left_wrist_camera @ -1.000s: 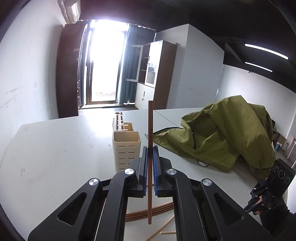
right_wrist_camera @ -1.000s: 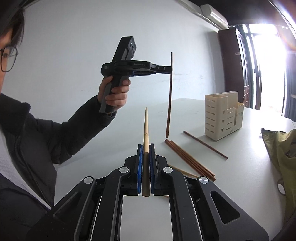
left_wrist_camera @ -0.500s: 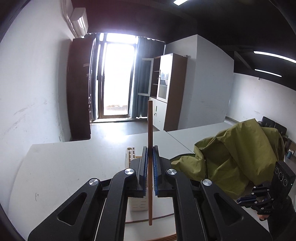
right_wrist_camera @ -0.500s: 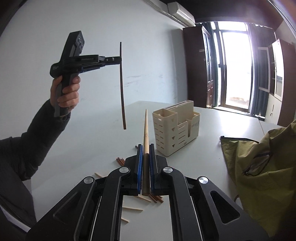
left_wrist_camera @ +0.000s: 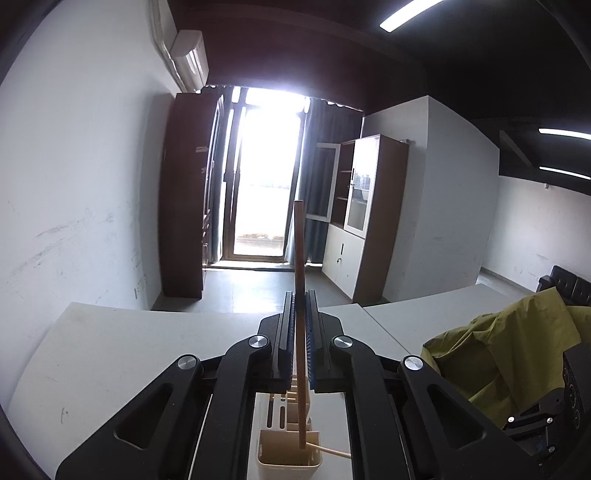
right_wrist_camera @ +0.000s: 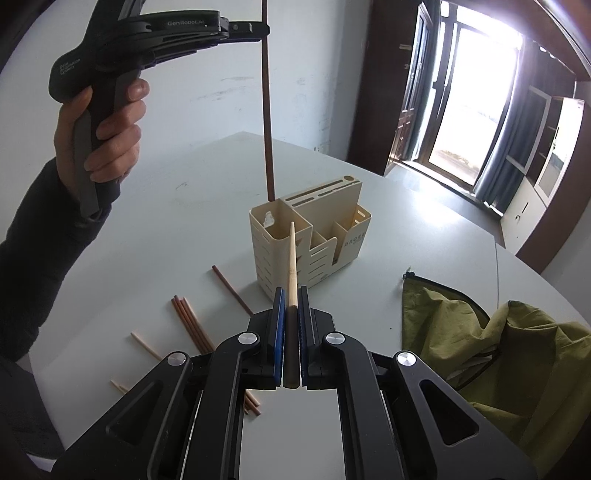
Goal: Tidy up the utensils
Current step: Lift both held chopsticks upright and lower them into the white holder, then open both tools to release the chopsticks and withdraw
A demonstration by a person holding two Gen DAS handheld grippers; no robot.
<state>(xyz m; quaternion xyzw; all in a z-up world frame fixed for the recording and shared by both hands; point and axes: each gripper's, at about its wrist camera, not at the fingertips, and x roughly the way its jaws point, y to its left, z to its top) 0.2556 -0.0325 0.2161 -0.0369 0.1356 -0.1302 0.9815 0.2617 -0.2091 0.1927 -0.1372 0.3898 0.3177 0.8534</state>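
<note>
My left gripper (right_wrist_camera: 260, 27) is clamped on a dark brown chopstick (right_wrist_camera: 266, 110), held upright so its tip hangs over the cream utensil holder (right_wrist_camera: 306, 240) mid-counter. My right gripper (right_wrist_camera: 291, 332) pinches a pale bamboo chopstick (right_wrist_camera: 292, 266), angled toward the holder's nearest compartment. I judge both are lined up to drop in; spare chopsticks (right_wrist_camera: 192, 321) lie near the counter's front edge.

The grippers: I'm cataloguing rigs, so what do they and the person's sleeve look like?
Both the left gripper and right gripper are matte black with silver pivot bolts and blue finger pads. The left one's pistol-style body bears white "GenRobot.AI" lettering. The sleeve is dark.
</note>
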